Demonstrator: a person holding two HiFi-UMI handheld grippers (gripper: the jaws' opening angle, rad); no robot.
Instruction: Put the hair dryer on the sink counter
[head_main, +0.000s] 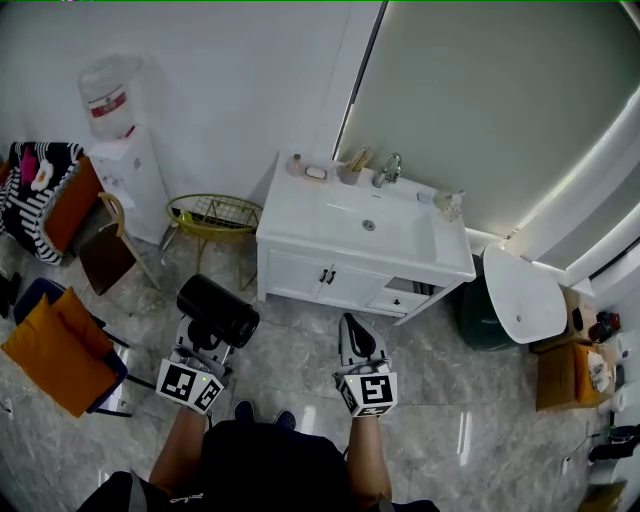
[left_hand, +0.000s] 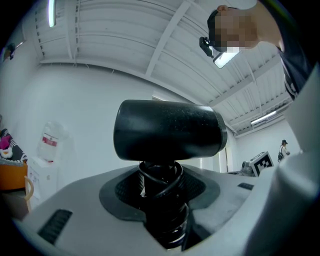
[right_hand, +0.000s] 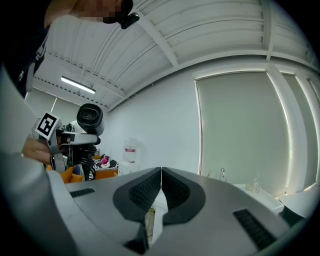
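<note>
The person stands on the tiled floor, facing the white table with the sink. The hair dryer is not yet there. It is up in the air at the left side, in front of the person and well apart from the table. The left gripper carries it. In the left gripper view its fingers grasp the black handle from both sides. The cable is wound around this handle, and the thick round barrel lies crosswise above them. The grip looks firm to me.

The right gripper is held beside it, also pointing toward the table. Its fingers are clenched together, pad against pad, with nothing between them.

On the table I see the faucet and a few small things along the back edge. The front left part of the top is bare, and I think it has enough place for the dryer.

So, as I judge it, only the first part is done: the dryer is picked up and held. What is left is to bring it over the table, lower it on a free spot beside the sink, and let the fingers release it.
</note>
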